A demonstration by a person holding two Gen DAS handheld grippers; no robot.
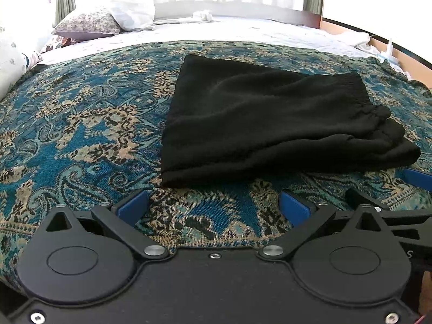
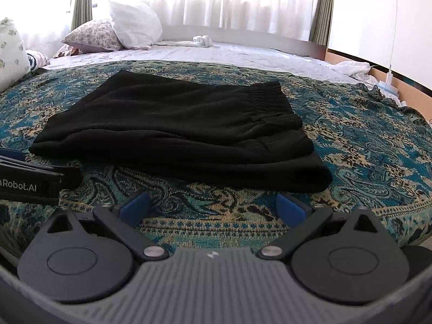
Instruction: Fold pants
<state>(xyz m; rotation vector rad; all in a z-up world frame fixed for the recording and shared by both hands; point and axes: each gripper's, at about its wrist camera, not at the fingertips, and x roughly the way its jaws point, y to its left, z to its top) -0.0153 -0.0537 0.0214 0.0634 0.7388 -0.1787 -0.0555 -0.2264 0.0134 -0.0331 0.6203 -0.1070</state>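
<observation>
The black pants point(image 1: 270, 124) lie folded in a compact stack on the patterned blue bedspread point(image 1: 81, 124), elastic waistband on the right side. They also show in the right wrist view point(image 2: 175, 129). My left gripper point(image 1: 213, 208) is open and empty, just short of the pants' near edge. My right gripper point(image 2: 213, 206) is open and empty, also just in front of the stack. The left gripper's body point(image 2: 27, 181) shows at the left edge of the right wrist view, and the right gripper's fingers point(image 1: 415, 178) show at the right edge of the left wrist view.
Pillows point(image 2: 129, 27) lie at the bed's far left, on a white sheet point(image 2: 243, 54). A small white cloth bundle point(image 2: 202, 40) lies near the headboard. Curtains and a bright window are behind. The bed's right edge meets a wooden floor point(image 2: 405, 86).
</observation>
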